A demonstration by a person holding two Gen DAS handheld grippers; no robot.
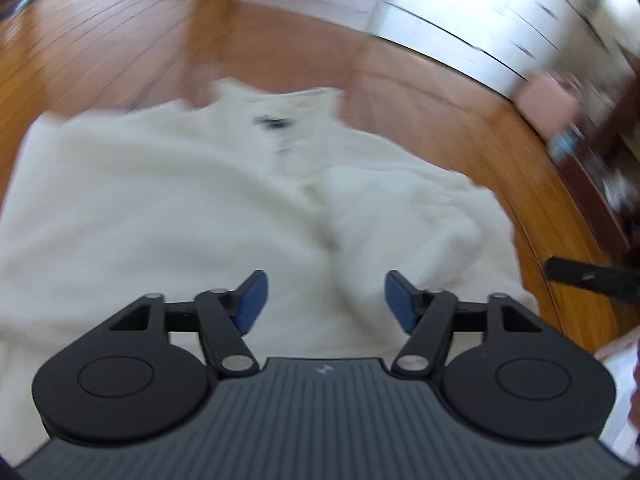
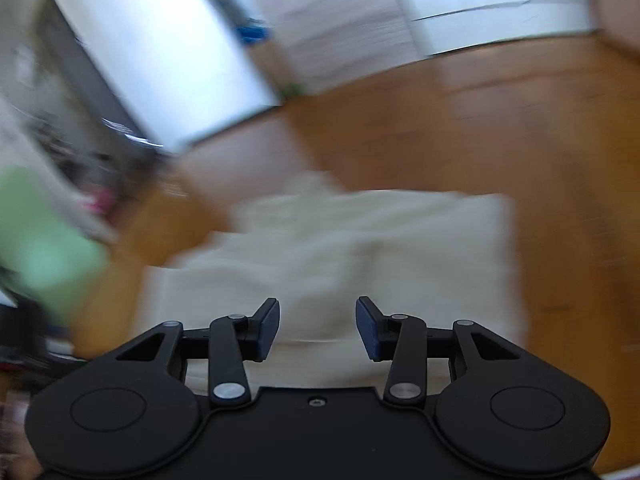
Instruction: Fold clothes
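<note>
A white garment (image 1: 168, 208) lies spread on a wooden floor, blurred by motion, with a small dark mark (image 1: 274, 122) near its far end. My left gripper (image 1: 326, 300) hovers over the garment's near part, its blue pads apart and nothing between them. In the right wrist view the same white garment (image 2: 360, 248) lies ahead, partly folded over itself. My right gripper (image 2: 318, 326) stands above its near edge with the jaws apart and empty. A black part (image 1: 592, 276) that may be the other gripper shows at the right edge of the left wrist view.
The wooden floor (image 1: 120, 40) surrounds the garment. White cabinets with drawers (image 1: 500, 20) run along the far right. A pink object (image 1: 548, 106) and dark furniture (image 1: 600, 160) stand at the right. A green object (image 2: 44, 240) and clutter lie at the left of the right wrist view.
</note>
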